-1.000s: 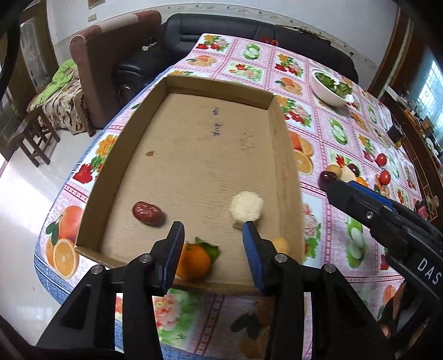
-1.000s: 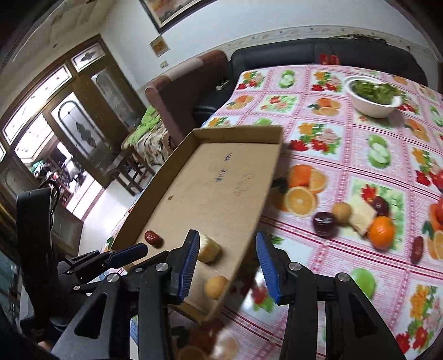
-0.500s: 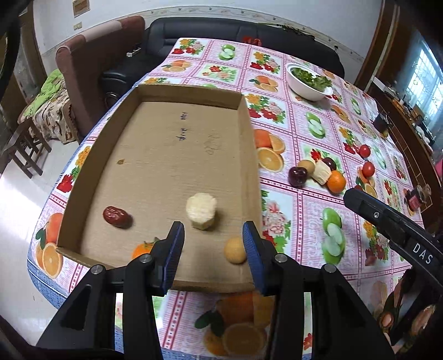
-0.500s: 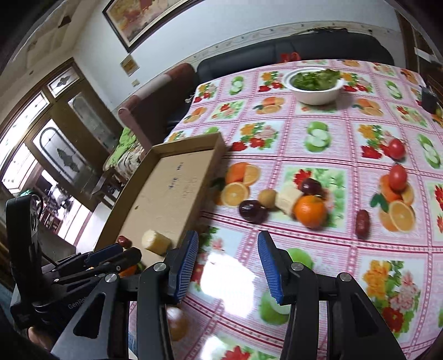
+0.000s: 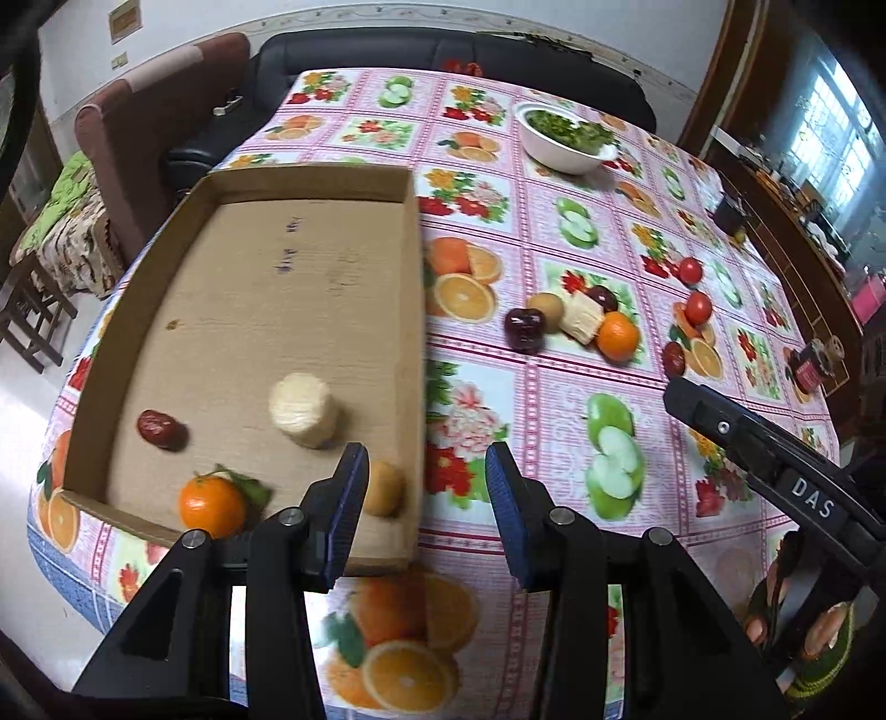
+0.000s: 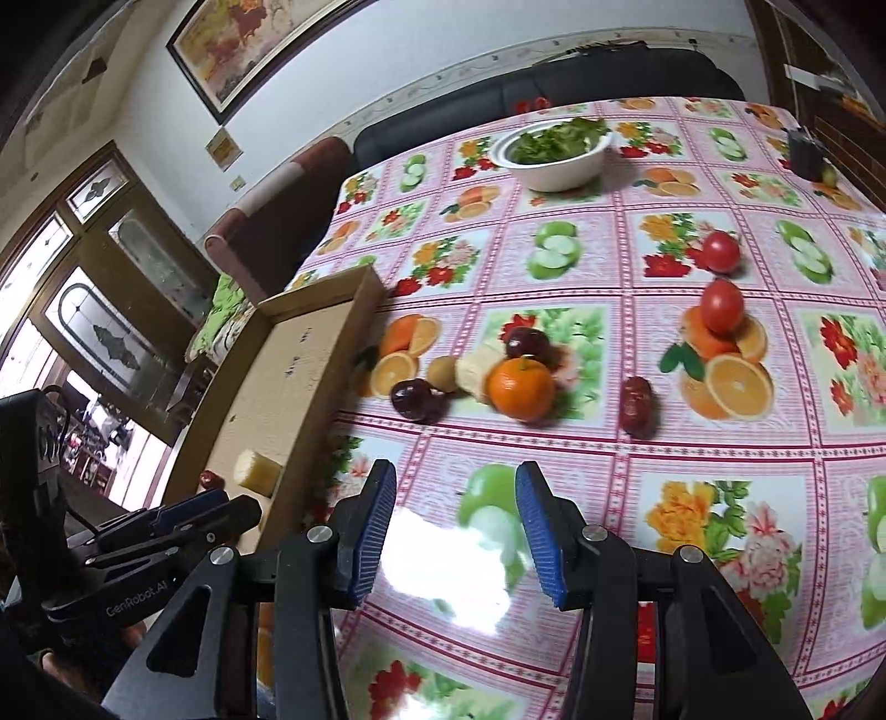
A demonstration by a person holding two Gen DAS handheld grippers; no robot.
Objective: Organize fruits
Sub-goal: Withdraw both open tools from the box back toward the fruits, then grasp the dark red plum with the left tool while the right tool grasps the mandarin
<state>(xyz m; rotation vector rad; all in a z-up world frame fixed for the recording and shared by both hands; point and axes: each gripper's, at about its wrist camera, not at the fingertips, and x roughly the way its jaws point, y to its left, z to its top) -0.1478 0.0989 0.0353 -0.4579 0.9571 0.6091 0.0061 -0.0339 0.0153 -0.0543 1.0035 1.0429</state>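
A cardboard tray (image 5: 412, 266) lies on the table's left side. It holds an orange (image 5: 211, 505), a red date (image 5: 160, 429), a pale cut piece (image 5: 303, 409) and a small yellow fruit (image 5: 384, 487). Loose on the cloth are an orange (image 6: 520, 387), a dark plum (image 6: 412, 399), a kiwi (image 6: 443, 372), a pale chunk (image 6: 475, 370), a dark fruit (image 6: 526, 342), a red date (image 6: 635, 404) and two tomatoes (image 6: 721, 304). My left gripper (image 5: 426, 501) is open and empty over the tray's near right corner. My right gripper (image 6: 455, 526) is open and empty above the cloth, short of the loose fruit.
A white bowl of greens (image 6: 554, 154) stands at the far side of the table. A dark sofa (image 5: 443, 52) and a brown armchair (image 5: 144, 122) lie beyond the table. A small dark object (image 6: 805, 155) sits at the far right.
Both grippers have swung right, away from the tray interior toward the loose fruit. Both stay open and empty.
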